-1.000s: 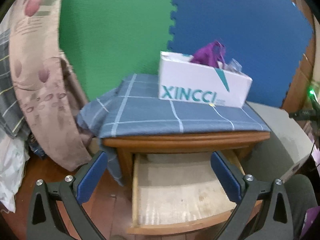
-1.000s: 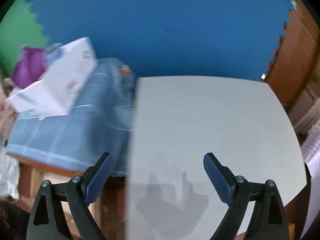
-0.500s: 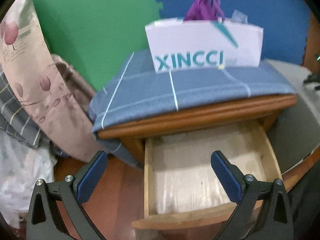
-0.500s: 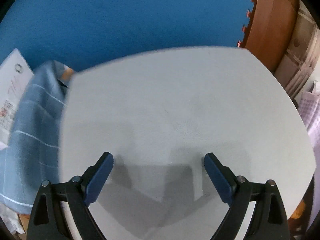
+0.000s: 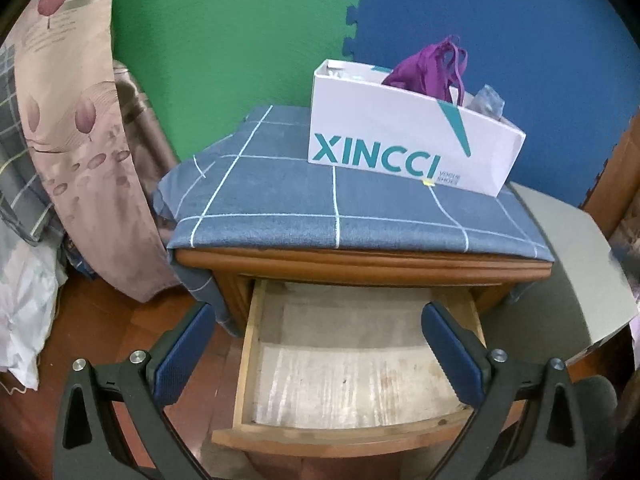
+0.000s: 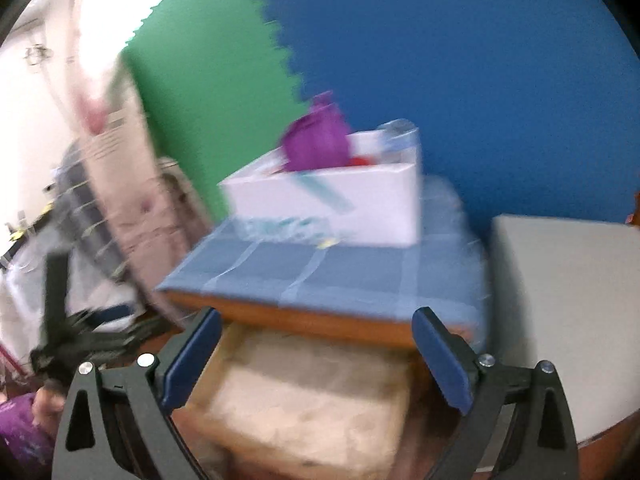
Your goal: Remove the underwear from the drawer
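Underwear [image 5: 430, 70], purple, bunched and protruding from the top of a white shoebox [image 5: 408, 148] printed "XINCCI"; seen again, blurred, in the right wrist view [image 6: 316, 142]. Shoebox standing on a blue checked cloth [image 5: 320, 208] that covers the top of a wooden nightstand [image 5: 360, 266]. Drawer [image 5: 344, 436] of the nightstand pulled out toward the camera, its pale, worn bottom bare. Left gripper [image 5: 318, 354] hovering in front of and above the open drawer, jaws spread wide and holding nothing, blue pads [image 5: 186, 354] framing the drawer's sides. Right gripper [image 6: 316, 358] likewise over the drawer, jaws spread wide and empty; view smeared by motion. Grey surface [image 5: 576, 264] just right of the nightstand, touching or nearly touching it. Floral beige curtain [image 5: 80, 140] hanging at left, plaid fabric [image 5: 16, 152] behind it, a white bundle [image 5: 24, 320] on the wooden floor [image 5: 112, 320]. Green foam mat [image 5: 224, 40] and blue foam mat [image 5: 500, 20] interlocked on the wall behind. Part of a person's hand [image 6: 46, 404] at the lower left of the right wrist view, beside the dark frame of the other gripper.
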Demonstrator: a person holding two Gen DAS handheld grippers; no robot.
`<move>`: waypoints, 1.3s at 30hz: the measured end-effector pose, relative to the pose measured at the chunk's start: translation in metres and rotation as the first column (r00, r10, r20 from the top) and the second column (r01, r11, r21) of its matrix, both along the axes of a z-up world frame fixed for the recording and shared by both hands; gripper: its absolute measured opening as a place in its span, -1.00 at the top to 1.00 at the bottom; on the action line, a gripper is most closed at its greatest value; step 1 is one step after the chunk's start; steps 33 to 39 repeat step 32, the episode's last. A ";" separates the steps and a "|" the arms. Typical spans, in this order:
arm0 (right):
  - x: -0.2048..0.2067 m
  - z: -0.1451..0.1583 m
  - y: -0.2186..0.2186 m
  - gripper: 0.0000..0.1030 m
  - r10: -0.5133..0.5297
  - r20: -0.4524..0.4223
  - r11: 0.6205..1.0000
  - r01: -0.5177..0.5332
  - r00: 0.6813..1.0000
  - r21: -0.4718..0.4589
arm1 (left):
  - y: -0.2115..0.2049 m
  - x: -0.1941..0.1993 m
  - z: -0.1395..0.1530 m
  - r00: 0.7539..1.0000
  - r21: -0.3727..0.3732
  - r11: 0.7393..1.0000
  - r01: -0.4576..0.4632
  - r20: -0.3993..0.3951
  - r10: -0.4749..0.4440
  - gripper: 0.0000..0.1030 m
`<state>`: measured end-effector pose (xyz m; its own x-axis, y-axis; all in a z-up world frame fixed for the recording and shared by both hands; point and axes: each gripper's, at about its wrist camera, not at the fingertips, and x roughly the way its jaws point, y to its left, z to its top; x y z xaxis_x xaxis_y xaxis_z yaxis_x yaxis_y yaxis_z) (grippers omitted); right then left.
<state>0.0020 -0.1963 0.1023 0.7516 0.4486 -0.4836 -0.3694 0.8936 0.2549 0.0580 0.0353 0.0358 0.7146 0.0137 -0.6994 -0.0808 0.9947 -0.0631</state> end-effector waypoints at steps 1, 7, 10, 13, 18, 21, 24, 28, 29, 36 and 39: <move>-0.007 -0.005 0.009 -0.91 0.005 -0.002 1.000 -0.005 1.000 -0.006 | -0.001 -0.001 0.001 1.000 0.002 1.000 -0.001 0.004 0.001 -0.99; -0.057 -0.026 0.041 -0.91 0.008 0.040 0.996 -0.004 0.999 -0.091 | -0.008 -0.012 0.002 1.000 0.032 0.999 -0.002 0.028 0.001 -0.99; -0.053 -0.035 0.043 -0.91 0.016 0.033 0.995 -0.012 0.999 -0.097 | -0.007 -0.018 0.000 0.999 0.007 1.000 -0.005 0.044 0.004 -0.99; -0.049 -0.040 0.043 -0.91 0.019 0.028 0.996 -0.017 0.999 -0.082 | -0.010 -0.027 -0.002 0.994 0.059 0.997 -0.057 0.094 0.051 -0.99; -0.046 -0.044 0.045 -0.91 0.030 0.019 0.994 -0.028 0.999 -0.101 | -0.014 -0.025 -0.011 0.995 0.101 0.993 -0.068 0.082 0.060 -0.99; -0.043 -0.049 0.047 -0.91 0.034 0.005 0.994 -0.033 0.999 -0.106 | -0.014 -0.026 -0.017 0.994 0.096 0.993 -0.071 0.091 0.063 -0.99; -0.040 -0.052 0.047 -0.91 0.036 -0.006 0.994 -0.036 0.999 -0.100 | -0.016 -0.025 -0.022 0.993 0.122 0.989 -0.079 0.092 0.068 -0.99; -0.038 -0.055 0.047 -0.91 0.032 -0.005 0.994 -0.032 0.999 -0.103 | -0.013 -0.025 -0.024 0.993 0.108 0.991 -0.083 0.087 0.074 -0.99; -0.037 -0.056 0.047 -0.91 0.029 -0.004 0.994 -0.029 1.000 -0.106 | -0.012 -0.024 -0.024 0.994 0.097 0.992 -0.081 0.083 0.073 -0.99; -0.034 -0.058 0.047 -0.91 0.021 -0.007 0.994 -0.022 1.000 -0.109 | -0.012 -0.021 -0.024 0.995 0.102 0.992 -0.079 0.070 0.072 -0.99; -0.034 -0.058 0.047 -0.91 0.021 -0.007 0.994 -0.022 1.000 -0.109 | -0.012 -0.021 -0.024 0.995 0.102 0.992 -0.079 0.070 0.072 -0.99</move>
